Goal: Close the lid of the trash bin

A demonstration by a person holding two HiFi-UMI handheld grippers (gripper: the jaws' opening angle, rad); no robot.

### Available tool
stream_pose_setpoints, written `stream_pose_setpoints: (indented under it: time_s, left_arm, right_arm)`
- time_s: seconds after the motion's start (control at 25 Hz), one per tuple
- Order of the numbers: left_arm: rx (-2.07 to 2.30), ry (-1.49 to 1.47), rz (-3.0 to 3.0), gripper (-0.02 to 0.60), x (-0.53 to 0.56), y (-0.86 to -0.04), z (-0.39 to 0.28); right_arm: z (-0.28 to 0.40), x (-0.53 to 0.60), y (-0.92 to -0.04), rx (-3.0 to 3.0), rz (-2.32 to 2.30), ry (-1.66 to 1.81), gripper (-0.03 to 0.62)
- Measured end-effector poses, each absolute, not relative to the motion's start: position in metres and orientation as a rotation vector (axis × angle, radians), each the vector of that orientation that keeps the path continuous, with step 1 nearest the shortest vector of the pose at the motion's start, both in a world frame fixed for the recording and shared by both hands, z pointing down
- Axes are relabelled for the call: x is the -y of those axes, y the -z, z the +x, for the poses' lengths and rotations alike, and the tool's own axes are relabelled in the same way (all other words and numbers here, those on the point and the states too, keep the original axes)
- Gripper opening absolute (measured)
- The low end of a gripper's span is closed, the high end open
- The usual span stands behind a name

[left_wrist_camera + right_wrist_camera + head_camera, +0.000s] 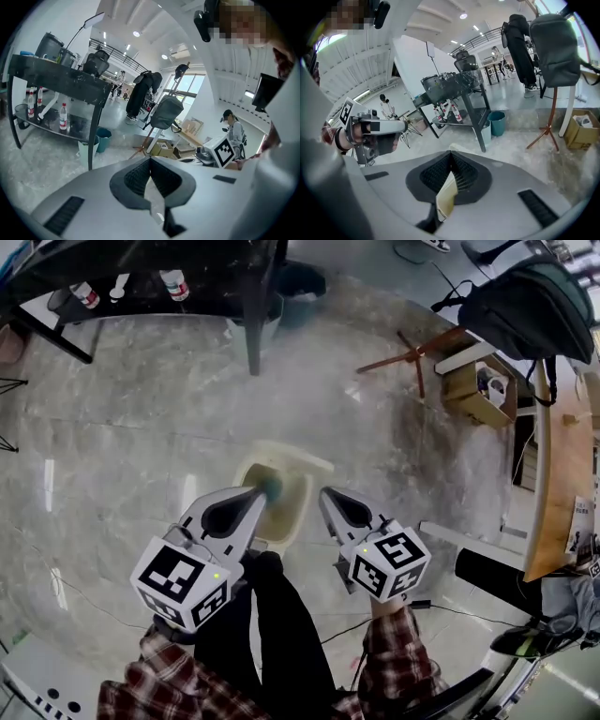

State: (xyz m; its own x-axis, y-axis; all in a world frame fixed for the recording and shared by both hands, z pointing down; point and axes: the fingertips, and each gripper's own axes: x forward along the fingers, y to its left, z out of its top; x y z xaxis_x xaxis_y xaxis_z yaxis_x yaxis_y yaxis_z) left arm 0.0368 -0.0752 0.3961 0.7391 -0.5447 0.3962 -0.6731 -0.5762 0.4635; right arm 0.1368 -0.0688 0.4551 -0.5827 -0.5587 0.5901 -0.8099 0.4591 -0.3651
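Note:
A cream trash bin (298, 512) stands on the stone floor just in front of me, its dark inside showing. Its lid (292, 457) appears swung up at the far side. My left gripper (258, 491) hangs over the bin's near left rim, jaws shut and empty. My right gripper (324, 493) is just right of the bin, also shut with nothing held. In the left gripper view the left gripper (150, 160) has its tips meeting; in the right gripper view the right gripper (450, 154) is the same, with a cream sliver of the bin (446, 199) showing through the gap behind them.
A black table (141, 268) with bottles stands at the back left, a teal bucket (302, 282) beside its leg. To the right are a wooden stand (412, 357), a cardboard box (473, 390), a backpack (530, 306) and a wooden desk (562, 474). A cable (441, 610) crosses the floor.

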Motion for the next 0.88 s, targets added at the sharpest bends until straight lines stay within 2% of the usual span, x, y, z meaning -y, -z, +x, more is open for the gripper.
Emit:
stream_pose_setpoints:
  time_s: [0.4,0.88]
  left_arm:
    - [0.920,-0.277,2.272,0.011,0.075,-0.463,0.047]
    - [0.907,-0.246,2.206,0.012,0.062,-0.474,0.062]
  right_arm:
    - [0.150,0.082,-0.508,2.284,1.029,-0.793,0.014]
    - [0.160,0.124,-0.514,2.270,0.852,-0.742,0.015]
